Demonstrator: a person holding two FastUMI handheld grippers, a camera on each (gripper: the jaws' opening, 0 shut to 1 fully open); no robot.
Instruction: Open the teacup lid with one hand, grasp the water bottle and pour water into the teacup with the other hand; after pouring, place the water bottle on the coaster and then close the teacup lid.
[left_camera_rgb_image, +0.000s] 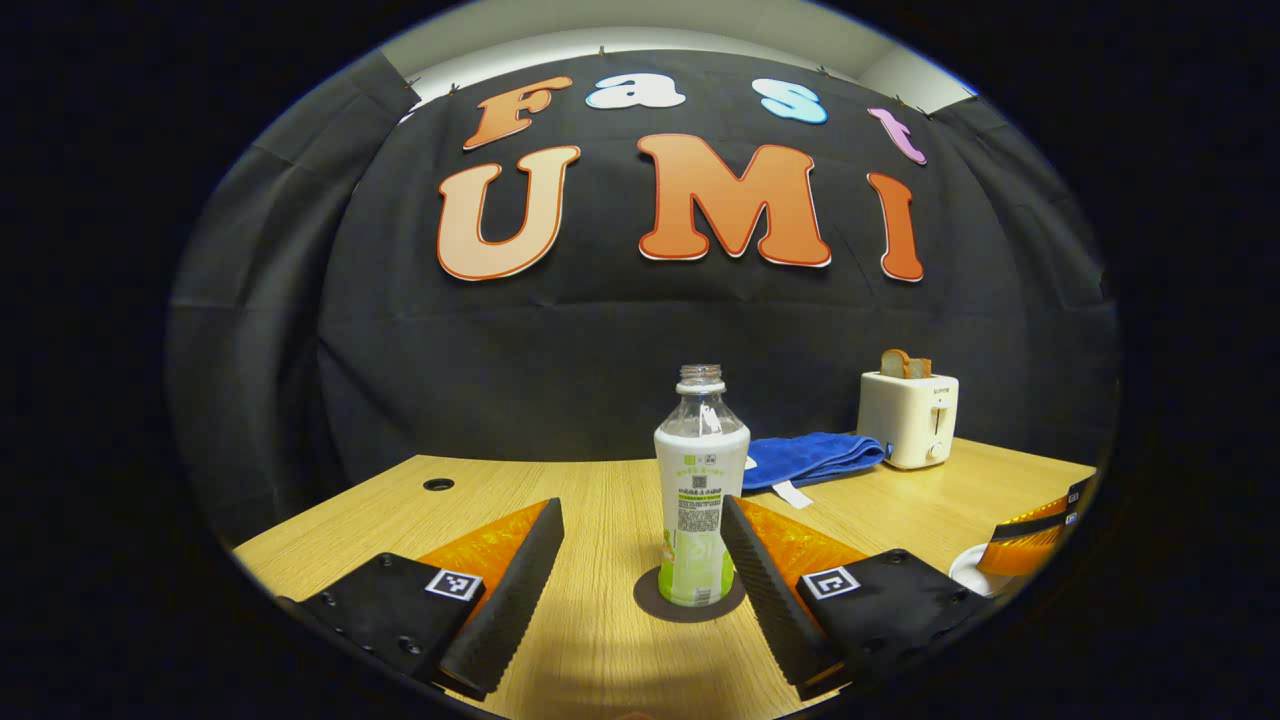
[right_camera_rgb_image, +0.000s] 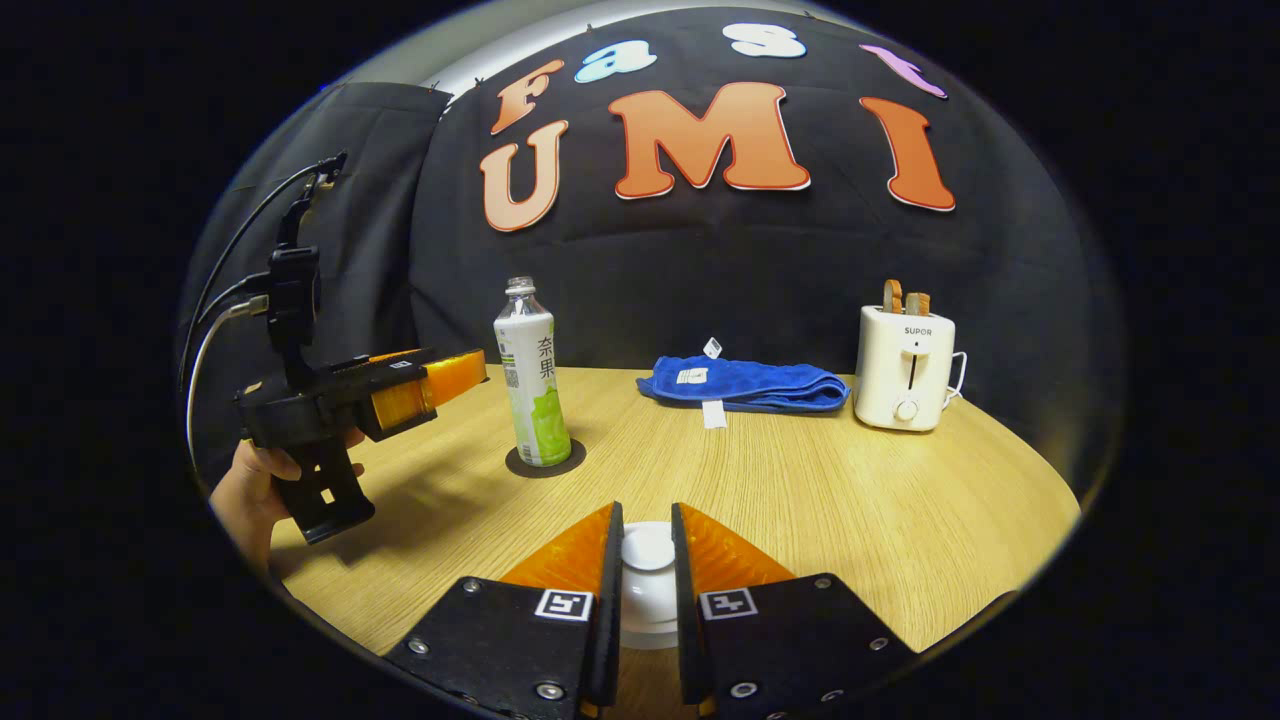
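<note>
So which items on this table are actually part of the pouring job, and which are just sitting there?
Part of the job:
water bottle
coaster under the bottle
white teacup lid between the right gripper fingers
left gripper, open, its fingers either side of the bottle

Just lying about:
blue towel
toaster with bread in its slots

Your left gripper is level, jaws spread wide apart, pressing on nothing. Your right gripper points forward with its jaws drawn close together. Your left hand grips the left gripper's handle from below.
</note>
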